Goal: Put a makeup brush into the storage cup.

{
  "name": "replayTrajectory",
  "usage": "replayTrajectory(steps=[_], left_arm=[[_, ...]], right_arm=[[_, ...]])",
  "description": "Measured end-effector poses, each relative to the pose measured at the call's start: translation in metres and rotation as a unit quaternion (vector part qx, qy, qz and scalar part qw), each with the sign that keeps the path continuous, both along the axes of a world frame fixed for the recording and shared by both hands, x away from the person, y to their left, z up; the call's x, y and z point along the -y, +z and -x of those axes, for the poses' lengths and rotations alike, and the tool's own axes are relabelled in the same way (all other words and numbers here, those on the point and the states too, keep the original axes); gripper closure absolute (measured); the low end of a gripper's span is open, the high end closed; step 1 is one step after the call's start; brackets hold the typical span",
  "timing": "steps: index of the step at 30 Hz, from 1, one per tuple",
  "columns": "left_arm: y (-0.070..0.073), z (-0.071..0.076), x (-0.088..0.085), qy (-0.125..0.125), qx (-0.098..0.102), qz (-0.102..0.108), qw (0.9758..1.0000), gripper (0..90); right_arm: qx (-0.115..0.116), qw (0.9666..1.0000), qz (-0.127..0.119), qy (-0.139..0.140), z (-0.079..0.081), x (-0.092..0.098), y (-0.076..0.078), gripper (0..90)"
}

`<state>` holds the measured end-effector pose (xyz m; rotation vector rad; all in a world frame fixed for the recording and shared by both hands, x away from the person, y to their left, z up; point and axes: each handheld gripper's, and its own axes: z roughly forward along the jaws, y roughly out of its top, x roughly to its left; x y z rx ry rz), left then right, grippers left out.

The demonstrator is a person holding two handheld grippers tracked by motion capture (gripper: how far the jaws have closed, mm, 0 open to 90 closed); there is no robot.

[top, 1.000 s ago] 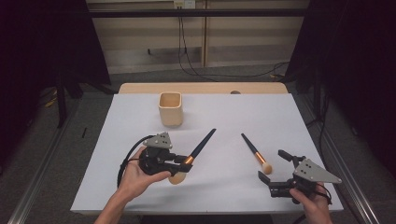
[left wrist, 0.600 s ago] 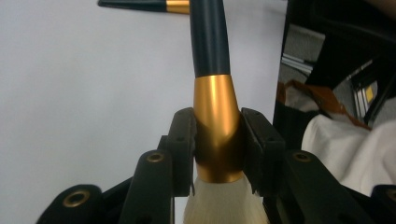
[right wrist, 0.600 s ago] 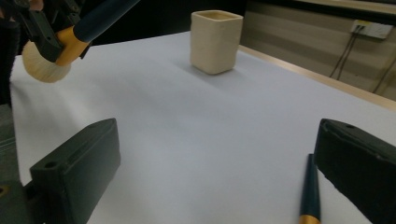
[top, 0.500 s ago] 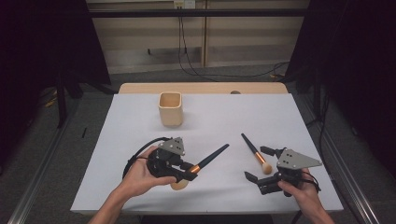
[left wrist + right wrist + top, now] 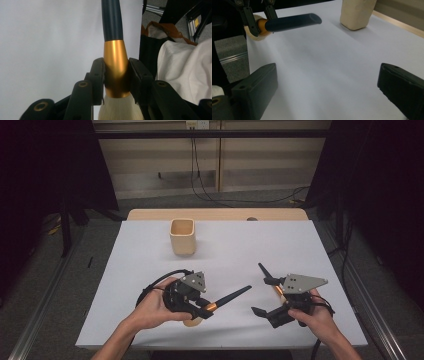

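A makeup brush [image 5: 231, 296] with a dark handle, gold ferrule [image 5: 115, 60] and pale bristles is clamped at the ferrule by my left gripper [image 5: 204, 309], which is shut on it near the table's front. Its handle [image 5: 292, 22] points right, roughly level. A second brush [image 5: 262, 269] lies on the white table [image 5: 235, 245]; its lower end is hidden under my right gripper [image 5: 265, 296]. That gripper is open, its wide jaws holding nothing. In the right gripper view the right gripper [image 5: 328, 92] faces bare table. A beige square cup [image 5: 182, 236] stands upright at the back left.
The cup [image 5: 357, 12] sits far from both grippers, with open table around it. A wooden edge [image 5: 215, 214] runs along the table's far side. White cloth [image 5: 185, 72] and a dark bag lie beyond the table edge in the left gripper view.
My right gripper has moved left over the second brush's lower end. My left gripper has shifted right with its brush, whose handle has swung down to a flatter angle.
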<state>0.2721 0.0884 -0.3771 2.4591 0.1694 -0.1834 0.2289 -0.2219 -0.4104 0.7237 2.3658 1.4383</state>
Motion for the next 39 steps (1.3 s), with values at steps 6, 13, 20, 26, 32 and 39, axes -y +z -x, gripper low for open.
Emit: replayTrajectory(steps=[6, 13, 20, 26, 32, 39], left_arm=[[-0.002, -0.004, 0.0, 0.006, -0.004, -0.012, 0.9999, 66.6], [-0.006, -0.007, 0.003, 0.0, -0.007, -0.031, 0.9995, 66.7], [-0.008, -0.008, 0.007, -0.006, -0.009, -0.047, 0.9988, 66.7], [-0.011, -0.009, 0.01, -0.006, -0.01, -0.057, 0.9983, 66.7], [-0.014, -0.009, 0.014, -0.017, -0.016, -0.07, 0.9973, 66.7], [-0.015, -0.009, 0.014, -0.024, -0.012, -0.076, 0.9968, 66.6]], right_arm=[[-0.028, 0.998, 0.039, 0.041, -0.008, -0.009, 0.005, 2.7], [-0.042, 0.9923, 0.084, 0.081, -0.02, -0.019, 0.013, 2.9], [-0.07, 0.9826, 0.129, 0.114, -0.035, -0.031, 0.024, 3.9], [-0.093, 0.9708, 0.163, 0.149, -0.042, -0.046, 0.025, 4.4], [-0.099, 0.9587, 0.195, 0.181, -0.046, -0.064, 0.019, 5.9], [-0.1, 0.941, 0.227, 0.23, -0.05, -0.086, 0.015, 8.1]])
